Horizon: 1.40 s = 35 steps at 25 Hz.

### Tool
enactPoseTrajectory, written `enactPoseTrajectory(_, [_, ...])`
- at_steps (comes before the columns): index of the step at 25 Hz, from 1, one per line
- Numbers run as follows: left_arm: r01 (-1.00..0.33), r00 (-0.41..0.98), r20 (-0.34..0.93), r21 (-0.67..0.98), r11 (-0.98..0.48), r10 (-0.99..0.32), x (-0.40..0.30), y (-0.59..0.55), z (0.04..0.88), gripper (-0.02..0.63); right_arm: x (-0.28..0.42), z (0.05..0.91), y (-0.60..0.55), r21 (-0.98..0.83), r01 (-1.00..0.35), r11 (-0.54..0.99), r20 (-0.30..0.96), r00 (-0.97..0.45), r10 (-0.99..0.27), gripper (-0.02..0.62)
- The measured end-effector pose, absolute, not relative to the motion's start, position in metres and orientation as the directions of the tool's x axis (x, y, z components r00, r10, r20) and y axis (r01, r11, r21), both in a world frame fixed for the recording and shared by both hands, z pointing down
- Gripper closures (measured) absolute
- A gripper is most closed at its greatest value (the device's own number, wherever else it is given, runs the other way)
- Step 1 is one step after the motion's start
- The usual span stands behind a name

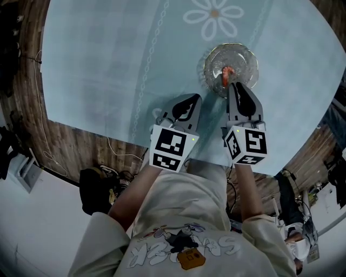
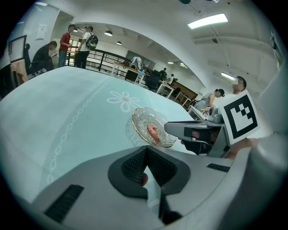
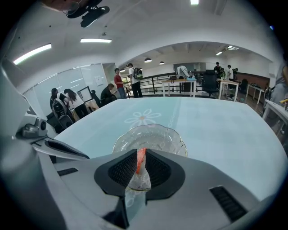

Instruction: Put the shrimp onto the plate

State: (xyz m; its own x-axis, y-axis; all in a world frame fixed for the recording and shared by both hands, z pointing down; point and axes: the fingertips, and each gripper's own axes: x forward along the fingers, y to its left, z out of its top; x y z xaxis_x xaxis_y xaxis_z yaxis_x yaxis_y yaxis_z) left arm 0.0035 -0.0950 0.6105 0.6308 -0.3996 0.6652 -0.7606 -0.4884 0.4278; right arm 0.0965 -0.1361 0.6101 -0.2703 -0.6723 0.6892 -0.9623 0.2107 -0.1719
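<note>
A clear glass plate [image 1: 246,57] stands on the pale blue tablecloth, right of centre in the head view. An orange-pink shrimp [image 1: 227,72] lies on it, also seen as the shrimp [image 2: 154,132] on the plate [image 2: 139,117]. My right gripper [image 1: 236,85] points at the plate's near rim, with its tips just short of the shrimp. In its own view the right gripper [image 3: 141,153] is open by a narrow gap, and the shrimp [image 3: 141,159] shows through it against the plate [image 3: 155,130]. My left gripper [image 1: 190,98] hovers left of the plate, and its own view shows the left gripper [image 2: 146,150] shut and empty.
The round table [image 1: 108,65] has a white flower print [image 1: 214,13] beyond the plate and a chain pattern down its middle. Its near edge runs just under both grippers, over wooden floor [image 1: 70,146] with cables. Several people [image 3: 119,83] and desks stand far behind.
</note>
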Motion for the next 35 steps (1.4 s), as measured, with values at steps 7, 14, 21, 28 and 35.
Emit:
enactPoseTrajectory(7, [-0.764, 0.626, 0.653, 0.404, -0.502, -0.427, 0.006, -0.092, 0.594, 0.6, 0.097, 0.591, -0.128, -0.153, -0.957, 0.246, 0.669, -0.284, -0.687, 0.523])
enactPoseTrajectory(14, [-0.773, 0.616, 0.635, 0.377, -0.51, -0.465, 0.009, -0.086, 0.568, 0.6, 0.096, 0.566, -0.118, -0.149, -0.95, 0.276, 0.639, -0.306, -0.706, 0.526])
enactPoseTrajectory(21, [-0.781, 0.607, 0.618, 0.348, -0.519, -0.5, 0.018, -0.065, 0.541, 0.6, 0.103, 0.537, -0.094, -0.155, -0.943, 0.295, 0.601, -0.327, -0.729, 0.529])
enactPoseTrajectory(28, [-0.799, 0.582, 0.6, 0.297, -0.524, -0.548, 0.024, -0.044, 0.51, 0.6, 0.108, 0.505, -0.069, -0.16, -0.936, 0.312, 0.555, -0.347, -0.756, 0.529])
enactPoseTrajectory(35, [-0.8, 0.578, 0.58, 0.263, -0.54, -0.574, 0.017, -0.028, 0.484, 0.6, 0.094, 0.478, -0.055, -0.154, -0.924, 0.349, 0.513, -0.377, -0.771, 0.529])
